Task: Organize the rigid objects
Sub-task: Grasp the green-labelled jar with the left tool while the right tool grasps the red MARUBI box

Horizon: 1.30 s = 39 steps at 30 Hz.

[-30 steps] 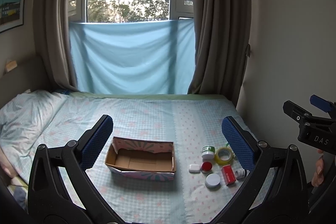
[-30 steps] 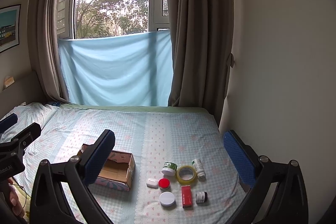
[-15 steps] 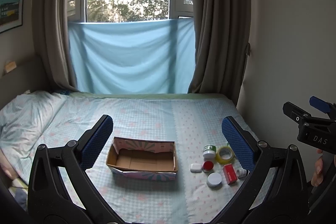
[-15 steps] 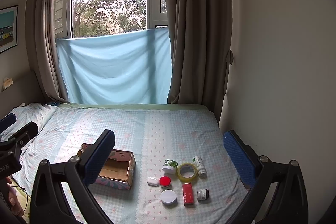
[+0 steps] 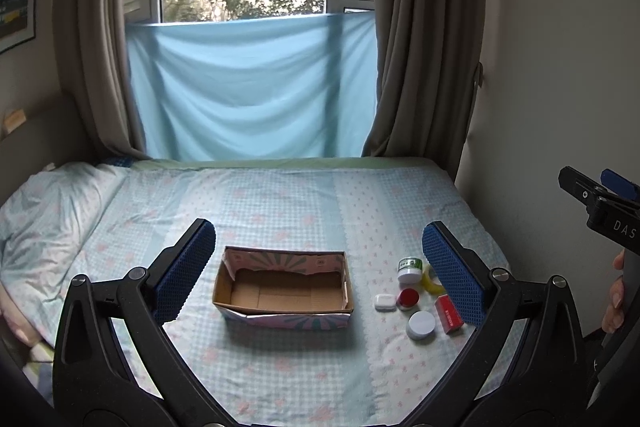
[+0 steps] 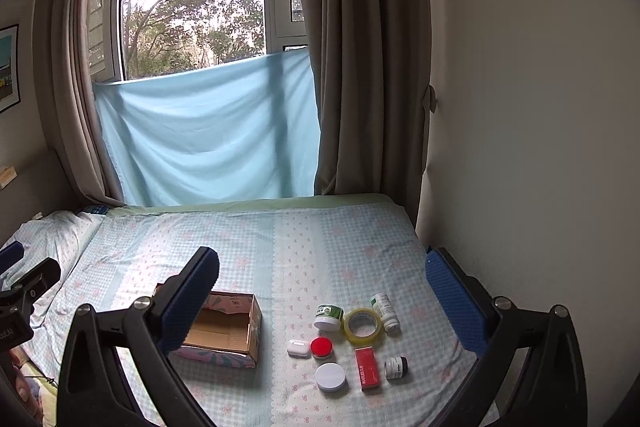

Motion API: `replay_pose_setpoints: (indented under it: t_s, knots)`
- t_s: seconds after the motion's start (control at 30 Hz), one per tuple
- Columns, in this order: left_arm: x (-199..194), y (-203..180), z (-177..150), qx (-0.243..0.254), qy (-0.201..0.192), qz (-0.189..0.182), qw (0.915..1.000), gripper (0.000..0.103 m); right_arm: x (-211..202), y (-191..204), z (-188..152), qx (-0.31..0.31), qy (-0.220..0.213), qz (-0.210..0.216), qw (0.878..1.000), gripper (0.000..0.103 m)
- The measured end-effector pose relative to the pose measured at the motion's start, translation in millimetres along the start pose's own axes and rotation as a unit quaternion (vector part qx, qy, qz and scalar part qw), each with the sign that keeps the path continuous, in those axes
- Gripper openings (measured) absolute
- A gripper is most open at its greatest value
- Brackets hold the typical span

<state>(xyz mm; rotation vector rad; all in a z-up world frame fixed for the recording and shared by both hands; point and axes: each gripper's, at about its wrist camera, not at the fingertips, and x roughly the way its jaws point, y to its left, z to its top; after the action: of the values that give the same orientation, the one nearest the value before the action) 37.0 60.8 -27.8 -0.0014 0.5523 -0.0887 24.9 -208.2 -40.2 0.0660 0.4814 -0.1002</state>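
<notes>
The open cardboard box with a pink and teal floral wrap (image 5: 284,293) sits on the blue checked bedsheet (image 5: 280,203), its interior empty. Just to its right lies the cluster to be organized: a white flat rounded case (image 6: 298,348), a red round lid (image 6: 321,346), a white round lid (image 6: 330,377), a red rectangular carton (image 6: 368,367), a green-capped white jar (image 6: 328,316), a yellowish tape roll (image 6: 363,325), a white bottle lying on its side (image 6: 385,311) and a small dark-capped jar (image 6: 396,367).

Probable faults:
- The items lie close together, some touching. A closing finger is likely to knock a neighbour aside.
- The mattress is soft. Downward pressure may tip the upright jars or set the bottle and the tape roll rolling.
- The flat lids and the case offer little height to grip and may slip out.
- The box looks light and may slide if struck during a drop.

The left gripper (image 5: 318,267) is spread wide, holding and touching nothing, raised above the bed with the box framed between its fingers. The right gripper (image 6: 322,297) is equally wide, empty, clear of every item.
</notes>
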Motion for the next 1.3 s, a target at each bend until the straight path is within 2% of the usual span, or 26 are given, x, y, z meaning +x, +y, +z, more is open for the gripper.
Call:
replay_pose_setpoints:
  t_s: [0.1,0.37,0.57,0.7,0.83,1.0,1.17,1.3]
  knots:
    - [17,5,-2,0.010,0.019,-0.017,0.9996,0.103,3,0,-1,0.007,0.001,-0.021,1.000,0.103]
    - [91,-8,-5,0.029,0.079,-0.086,0.9927,0.103,21,-15,-24,0.024,0.057,-0.081,0.995,0.103]
    - [173,-49,-14,0.045,0.148,-0.130,0.9794,0.103,54,-43,-64,0.050,0.123,-0.110,0.985,0.103]
    - [240,-83,-24,0.060,0.201,-0.151,0.9660,0.103,91,-64,-96,0.073,0.169,-0.120,0.976,0.103]
    - [314,-119,-44,0.069,0.267,-0.171,0.9457,0.103,136,-81,-130,0.085,0.214,-0.128,0.965,0.103]
    - [409,-162,-83,0.077,0.350,-0.191,0.9136,0.103,196,-91,-171,0.093,0.266,-0.125,0.951,0.101]
    - [494,-200,-122,0.088,0.418,-0.194,0.8829,0.102,259,-93,-218,0.074,0.327,-0.116,0.935,0.085]
    - [541,-229,-152,0.110,0.459,-0.182,0.8624,0.103,298,-91,-252,0.058,0.366,-0.116,0.921,0.076]
